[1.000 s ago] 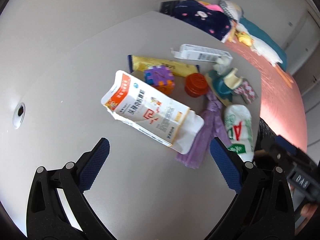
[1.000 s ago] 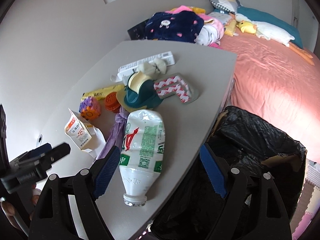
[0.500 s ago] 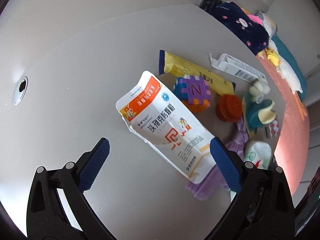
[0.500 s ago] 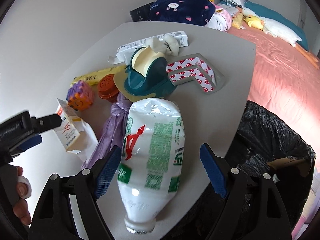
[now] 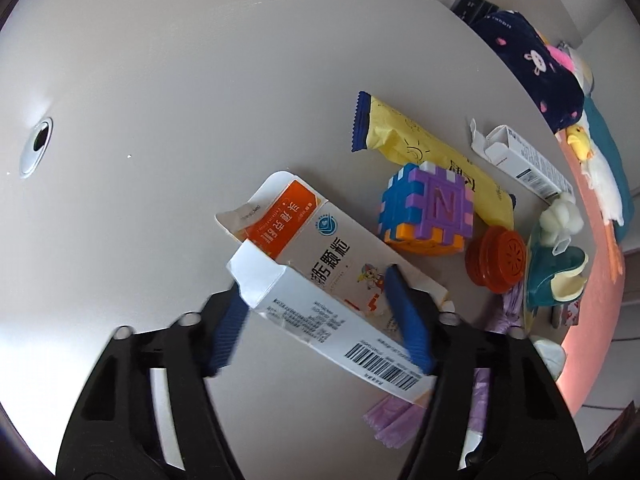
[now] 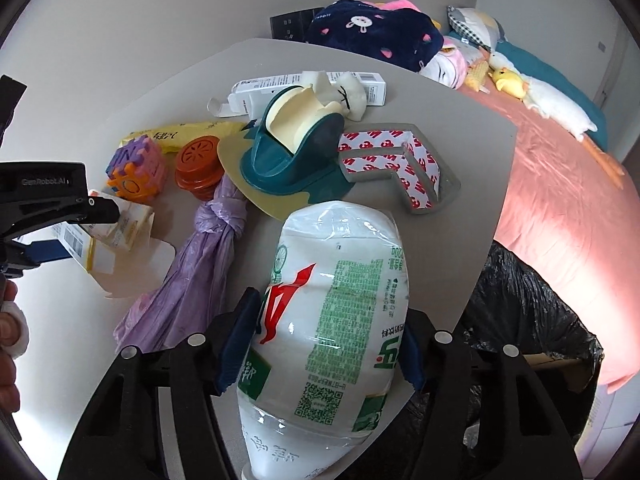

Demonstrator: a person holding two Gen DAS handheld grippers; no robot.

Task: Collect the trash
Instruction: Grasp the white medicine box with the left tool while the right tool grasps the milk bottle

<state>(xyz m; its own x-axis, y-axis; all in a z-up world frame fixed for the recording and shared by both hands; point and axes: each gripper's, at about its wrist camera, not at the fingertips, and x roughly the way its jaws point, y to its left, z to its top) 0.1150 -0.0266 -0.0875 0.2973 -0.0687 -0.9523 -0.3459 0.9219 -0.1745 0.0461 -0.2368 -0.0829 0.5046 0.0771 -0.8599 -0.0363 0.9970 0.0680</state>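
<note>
A: What does the left gripper (image 5: 320, 314) have?
B: Its blue pads are pressed against both sides of the medicine box (image 5: 320, 276), whose end flaps hang open. Bare desk (image 5: 180, 80) stretches to the left, with only a cable grommet (image 5: 36, 146) there.
A: And to the box's right?
B: It's crowded: a foam puzzle cube (image 5: 426, 210), a yellow snack wrapper (image 5: 432, 160) and an orange lid (image 5: 500, 258) sit close together.
A: The right gripper (image 6: 316, 350)?
B: It's clamped on the crushed plastic bottle (image 6: 330, 320), which lies near the desk's front corner. A knotted purple bag (image 6: 192, 280) lies just to the left. A black-lined trash bin (image 6: 532, 320) stands open past the desk edge on the right.
</note>
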